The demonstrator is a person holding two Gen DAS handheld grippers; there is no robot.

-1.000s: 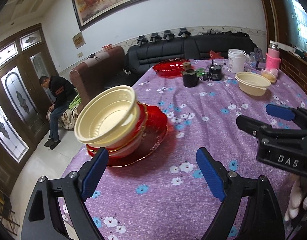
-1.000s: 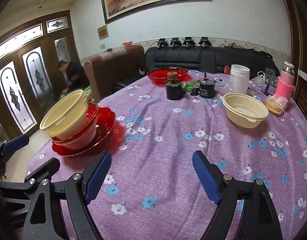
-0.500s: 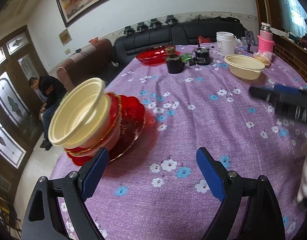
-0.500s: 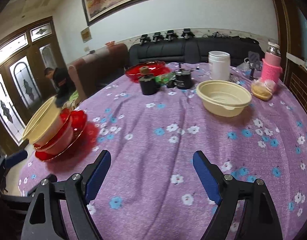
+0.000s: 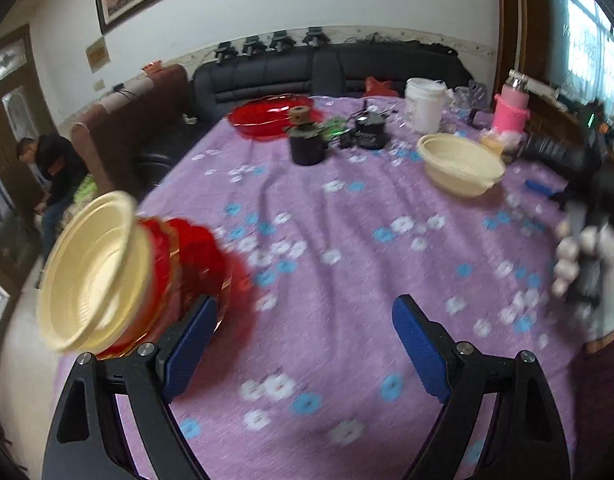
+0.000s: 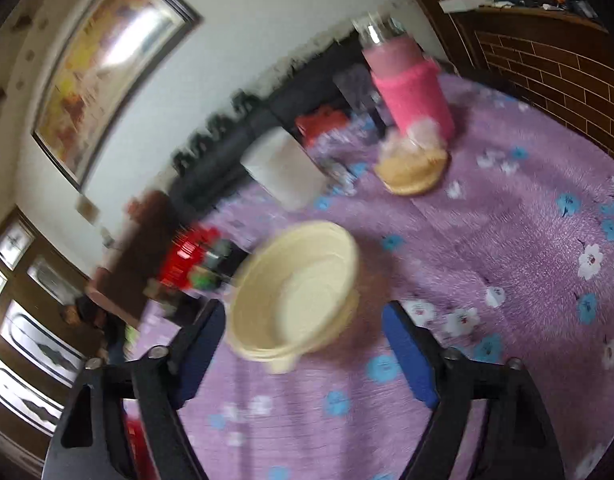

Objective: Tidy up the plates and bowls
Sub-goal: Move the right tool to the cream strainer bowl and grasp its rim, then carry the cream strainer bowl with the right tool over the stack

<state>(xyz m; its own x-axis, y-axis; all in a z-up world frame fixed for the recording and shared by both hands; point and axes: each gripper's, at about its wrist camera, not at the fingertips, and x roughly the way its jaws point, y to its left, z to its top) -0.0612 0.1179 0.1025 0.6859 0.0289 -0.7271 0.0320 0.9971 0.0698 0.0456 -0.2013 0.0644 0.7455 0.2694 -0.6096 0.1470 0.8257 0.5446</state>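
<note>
A stack of cream and red bowls (image 5: 103,276) sits on a red plate at the near left of the purple flowered table (image 5: 347,264). My left gripper (image 5: 303,344) is open and empty just right of the stack. A lone cream bowl (image 5: 461,166) stands at the far right; in the right wrist view the cream bowl (image 6: 295,292) lies just ahead of my open, empty right gripper (image 6: 303,348), between its fingers' line. The right gripper also shows in the left wrist view (image 5: 579,176), held by a gloved hand. A red plate (image 5: 273,117) lies at the far end.
A black cup (image 5: 305,144), a black pot (image 5: 371,130), a white tub (image 5: 423,108), a pink bottle (image 6: 407,80) and a small dish of food (image 6: 413,168) stand at the far side. Sofas and a seated person (image 5: 55,176) lie beyond the table.
My right gripper has swung right and forward and tilted, closing on the lone cream bowl. My left gripper has shifted a little, the bowl stack now nearer its left finger.
</note>
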